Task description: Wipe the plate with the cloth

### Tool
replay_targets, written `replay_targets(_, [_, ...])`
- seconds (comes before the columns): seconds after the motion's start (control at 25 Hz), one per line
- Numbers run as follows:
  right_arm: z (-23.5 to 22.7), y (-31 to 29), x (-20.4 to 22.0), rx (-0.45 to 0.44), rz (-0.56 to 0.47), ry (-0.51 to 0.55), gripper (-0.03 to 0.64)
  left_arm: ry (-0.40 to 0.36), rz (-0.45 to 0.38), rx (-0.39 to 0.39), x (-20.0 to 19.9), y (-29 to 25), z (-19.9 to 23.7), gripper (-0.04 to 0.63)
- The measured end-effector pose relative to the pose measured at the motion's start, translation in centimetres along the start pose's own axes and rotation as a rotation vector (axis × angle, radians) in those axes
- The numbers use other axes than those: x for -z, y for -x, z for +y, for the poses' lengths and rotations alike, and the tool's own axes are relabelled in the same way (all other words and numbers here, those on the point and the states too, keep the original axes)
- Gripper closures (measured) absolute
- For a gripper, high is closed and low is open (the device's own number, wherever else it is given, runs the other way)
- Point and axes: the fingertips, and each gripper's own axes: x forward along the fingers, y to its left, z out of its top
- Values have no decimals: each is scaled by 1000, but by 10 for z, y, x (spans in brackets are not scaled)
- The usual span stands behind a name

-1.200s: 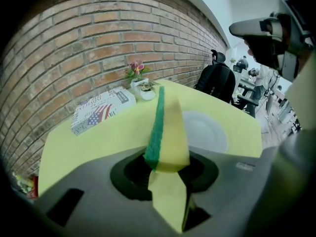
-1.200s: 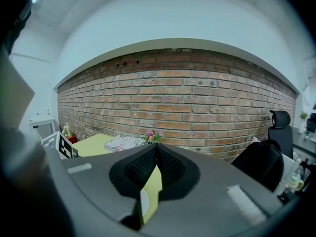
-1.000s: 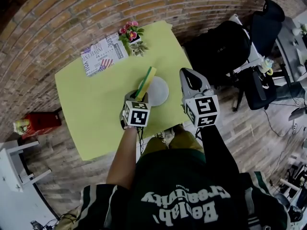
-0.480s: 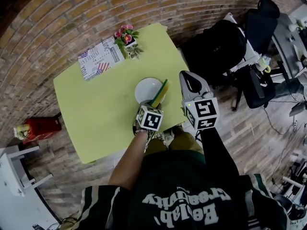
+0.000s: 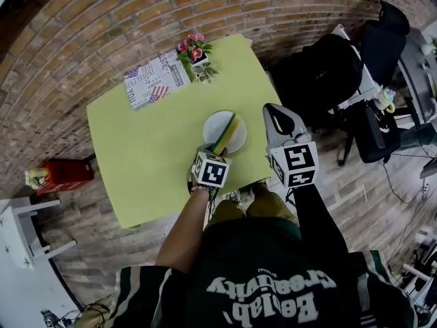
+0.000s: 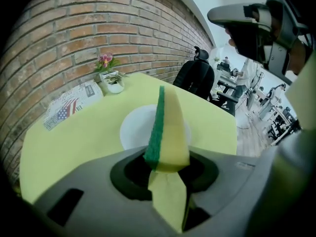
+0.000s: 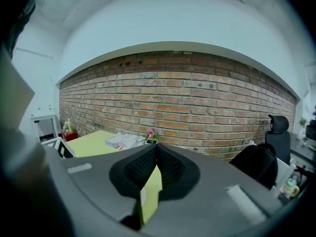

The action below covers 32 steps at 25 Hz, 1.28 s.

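Observation:
A white plate (image 5: pixel 215 124) lies on the yellow-green table (image 5: pixel 150 156), near its front right. My left gripper (image 5: pixel 219 149) is shut on a yellow sponge with a green scouring side (image 5: pixel 228 132), which reaches out over the plate's middle and right part. In the left gripper view the sponge (image 6: pixel 168 127) stands on edge between the jaws of the left gripper (image 6: pixel 166 168), with the plate (image 6: pixel 132 130) right behind it. My right gripper (image 5: pixel 274 111) hovers just off the table's right edge, shut and holding nothing; in its own view the right gripper (image 7: pixel 156 150) has its pads together.
A printed magazine (image 5: pixel 156 79) and a small pot of pink flowers (image 5: pixel 195 52) sit at the table's far side by the brick wall. A black chair with bags (image 5: pixel 322 72) stands to the right. A red object (image 5: pixel 60 173) and a white stand (image 5: pixel 22 241) are on the floor at left.
The left gripper has carried the sponge from the plate's left rim across to its right part. The right gripper has stayed where it was, still shut.

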Motion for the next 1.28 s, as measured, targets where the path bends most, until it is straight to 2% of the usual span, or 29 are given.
replay_targets(0.28, [19, -14, -1, -49, 2, -1, 603, 107, -6, -71, 21, 17, 48, 460])
replay_targets(0.6, [33, -23, -6, -74, -9, 5, 603, 155, -16, -110, 33, 31, 73, 460])
replay_targets(0.72, [34, -25, -9, -73, -9, 5, 603, 144, -17, -104, 29, 33, 72, 460])
replay_targets(0.88, [28, -23, -8, -57, -7, 2, 603, 107, -64, -67, 12, 30, 61, 460])
replay_targets(1.28, [-1, -3, -2, 19, 1, -6, 603, -36, -85, 88, -25, 14, -13, 460])
